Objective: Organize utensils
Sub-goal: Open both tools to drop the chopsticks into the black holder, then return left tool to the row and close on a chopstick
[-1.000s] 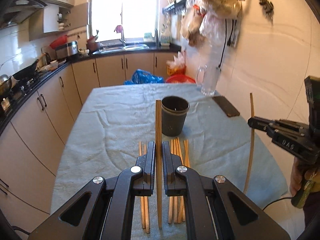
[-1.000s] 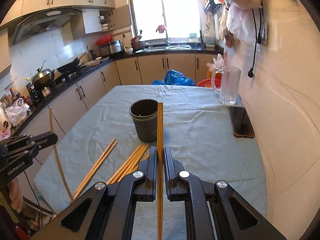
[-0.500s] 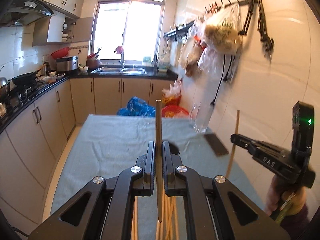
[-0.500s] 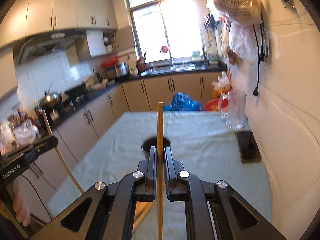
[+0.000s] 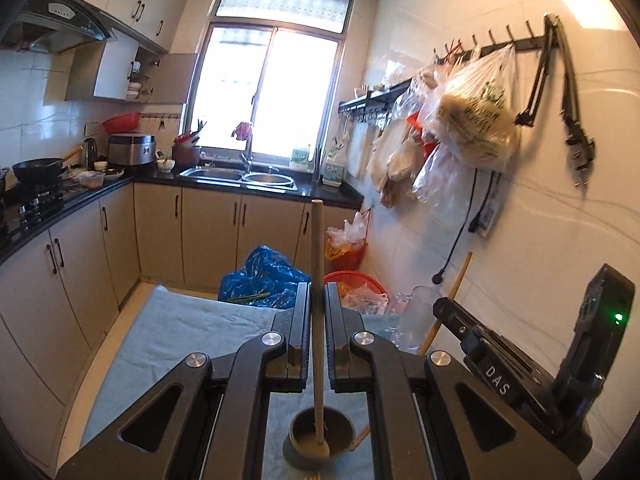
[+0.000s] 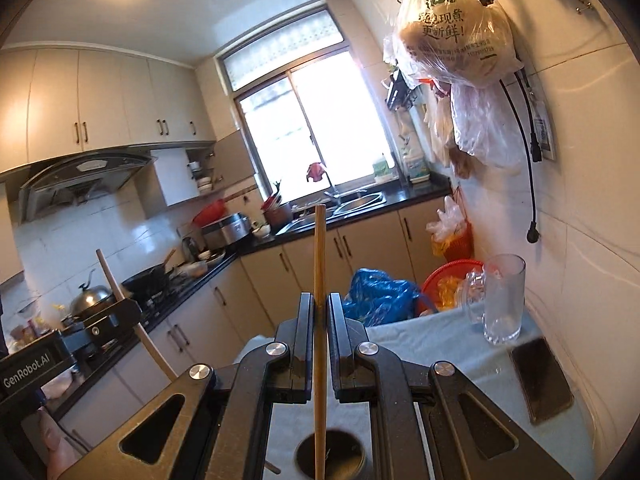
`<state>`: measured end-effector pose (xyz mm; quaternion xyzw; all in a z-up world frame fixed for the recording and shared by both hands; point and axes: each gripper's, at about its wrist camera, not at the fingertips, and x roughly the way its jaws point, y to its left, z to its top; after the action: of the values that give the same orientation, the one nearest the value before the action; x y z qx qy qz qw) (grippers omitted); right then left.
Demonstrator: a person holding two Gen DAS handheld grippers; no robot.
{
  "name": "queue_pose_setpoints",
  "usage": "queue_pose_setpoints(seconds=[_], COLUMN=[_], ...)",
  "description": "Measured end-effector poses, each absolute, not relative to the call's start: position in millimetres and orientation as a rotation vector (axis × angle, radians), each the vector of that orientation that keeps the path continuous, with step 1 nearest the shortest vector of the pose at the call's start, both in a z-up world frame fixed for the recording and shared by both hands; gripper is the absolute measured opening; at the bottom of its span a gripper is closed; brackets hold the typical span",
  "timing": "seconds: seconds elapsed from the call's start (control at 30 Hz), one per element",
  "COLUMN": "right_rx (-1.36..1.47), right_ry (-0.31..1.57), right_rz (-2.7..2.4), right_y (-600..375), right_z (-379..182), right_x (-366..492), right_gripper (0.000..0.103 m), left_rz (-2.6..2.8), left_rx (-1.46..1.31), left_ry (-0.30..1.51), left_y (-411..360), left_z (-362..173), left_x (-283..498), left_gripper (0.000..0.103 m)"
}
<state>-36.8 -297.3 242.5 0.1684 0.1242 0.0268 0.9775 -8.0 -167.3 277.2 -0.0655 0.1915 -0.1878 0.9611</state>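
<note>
My left tongs (image 5: pixel 316 320) are pressed together on a long pale wooden chopstick (image 5: pixel 317 280), which stands nearly upright between the black fingers, its blunt top rising in front of the beige cabinets and its lower end dipping inside the dark round plastic cup (image 5: pixel 322 442) that sits on the light blue cloth-covered table (image 5: pixel 180 332) directly below me; the tip shows against the cup's inner bottom, though I cannot tell whether it touches. A second wooden stick end (image 5: pixel 360 438) pokes out just beside the cup's right rim. My right tongs (image 6: pixel 321 320) are likewise pinching a darker brown wooden chopstick (image 6: pixel 319 280), held close to vertical, and its lower part runs down over the mouth of the same dark cup (image 6: pixel 330 454) seen at the bottom edge of that view. From the left camera my right tongs (image 5: pixel 454 308) appear at the right, near the white tiled wall, with their chopstick (image 5: pixel 456 280) slanting up past them; from the right camera my left tongs (image 6: pixel 120 316) show at the left with their pale chopstick (image 6: pixel 116 288) tilted. On the far right of the table stand a clear glass mug (image 6: pixel 502 300) and, nearer me, a black smartphone (image 6: pixel 542 380) lying flat beside the wall
</note>
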Motion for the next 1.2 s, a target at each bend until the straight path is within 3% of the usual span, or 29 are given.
queue_pose_setpoints(seconds=[0.4, 0.47, 0.57, 0.63, 0.7, 0.73, 1.03, 1.2], right_rx=[0.398, 0.415, 0.427, 0.427, 0.419, 0.415, 0.401, 0.36], right_ry=[0.508, 0.525, 0.536, 0.539, 0.534, 0.526, 0.508, 0.522], right_rz=[0.048, 0.052, 0.039, 0.041, 0.032, 0.028, 0.024, 0.011], right_y=[-310.2, -314.9, -320.7, -322.2, -322.4, -322.9, -320.9, -316.8], right_z=[157.8, 150.2, 146.1, 146.1, 147.2, 149.0, 172.2, 187.6], right_x=[18.4, 20.3, 22.0, 21.0, 19.5, 17.2, -18.5, -60.9], right_gripper=[0.008, 0.008, 0.009, 0.02, 0.044, 0.047, 0.051, 0.064], left_rz=[-0.351, -0.35, -0.336, -0.335, -0.341, -0.339, -0.302, -0.262], left_rx=[-0.094, -0.09, -0.077, -0.07, -0.075, -0.077, -0.061, -0.037], left_ry=[0.629, 0.634, 0.597, 0.578, 0.567, 0.56, 0.496, 0.461], left_y=[-201.1, -199.6, -197.1, -195.2, -190.8, -188.3, -153.5, -118.3], left_z=[190.6, 187.0, 191.0, 197.1, 204.1, 207.8, 242.6, 248.4], left_x=[50.0, 48.6, 39.7, 32.2, 24.3, 19.3, -31.9, -77.3], left_gripper=[0.008, 0.026, 0.044, 0.051, 0.056, 0.057, 0.06, 0.071])
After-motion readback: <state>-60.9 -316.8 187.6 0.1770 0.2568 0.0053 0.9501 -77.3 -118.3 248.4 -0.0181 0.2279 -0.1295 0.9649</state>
